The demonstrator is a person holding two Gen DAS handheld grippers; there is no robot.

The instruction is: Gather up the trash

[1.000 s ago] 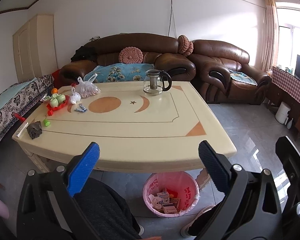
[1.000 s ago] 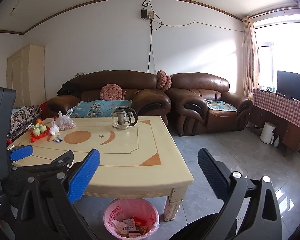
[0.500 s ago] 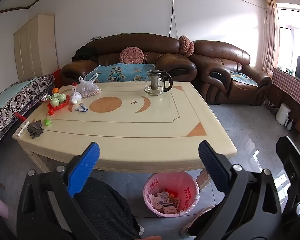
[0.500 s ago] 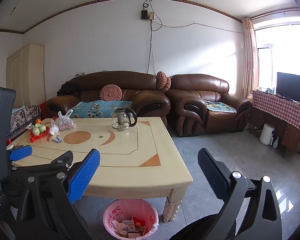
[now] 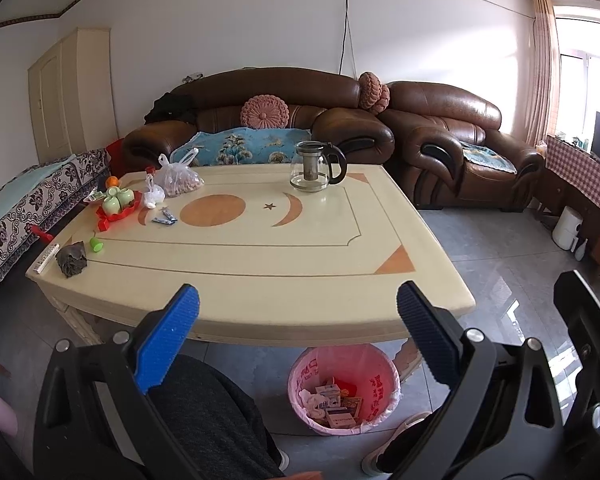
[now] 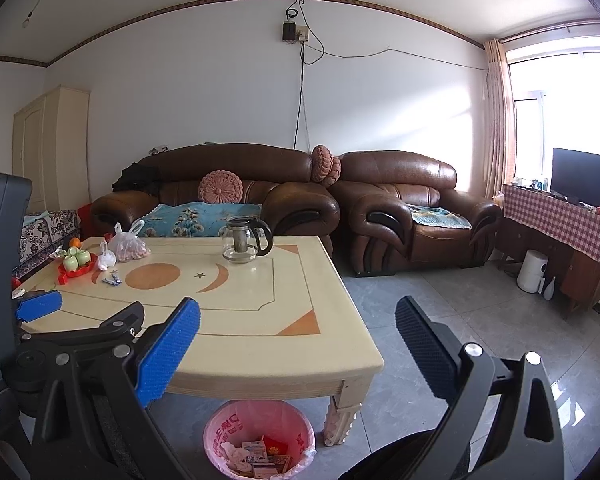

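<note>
Grippers, two: left gripper (image 5: pixel 296 320) and right gripper (image 6: pixel 296 332), each with fingers spread apart and empty, both held off the near edge of the table (image 5: pixel 260 264). Trash bin (image 5: pixel 344 388), one, pink-lined, on the floor under the near edge by the right leg, holding several small cartons. On the table: glass kettle (image 5: pixel 316 168), one, near the far edge; plastic bags (image 5: pixel 176 178), two, and red tray (image 5: pixel 118 210), one, at the far left corner; blue wrappers (image 5: pixel 165 220), about two, beside the tray; crumpled dark scrap (image 5: pixel 72 258), one, at the near left corner.
</note>
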